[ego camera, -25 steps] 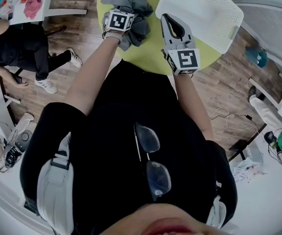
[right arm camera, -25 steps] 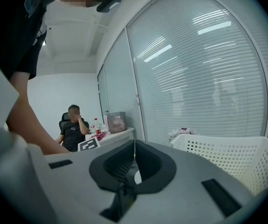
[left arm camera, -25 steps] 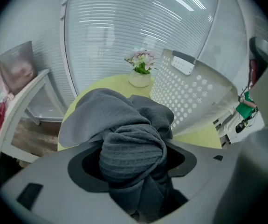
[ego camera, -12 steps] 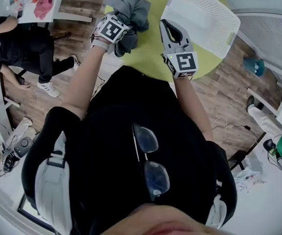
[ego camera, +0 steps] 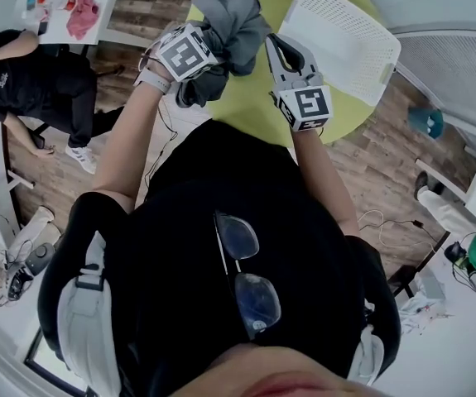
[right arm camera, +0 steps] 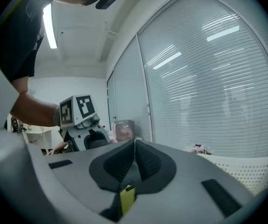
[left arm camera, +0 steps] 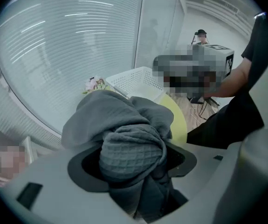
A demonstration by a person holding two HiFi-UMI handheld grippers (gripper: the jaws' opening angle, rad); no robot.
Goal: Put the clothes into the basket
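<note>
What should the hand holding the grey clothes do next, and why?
Probably swing the left gripper across to the white basket. Its jaws are clamped on the grey clothes, held up over the green table, and the basket sits open to the right.

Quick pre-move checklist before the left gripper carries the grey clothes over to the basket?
1. Left gripper grip on the grey clothes: ok, jaws clamp a thick bunch.
2. Right gripper empty: ok, jaws together, nothing between them.
3. Basket ready: ok, mouth open, nothing seen inside.
4. Path to the basket: cannot tell; in the head view the right gripper sits between the clothes and the basket.
5. Hanging ends clear of the table: cannot tell, the lower folds are partly hidden.
</note>
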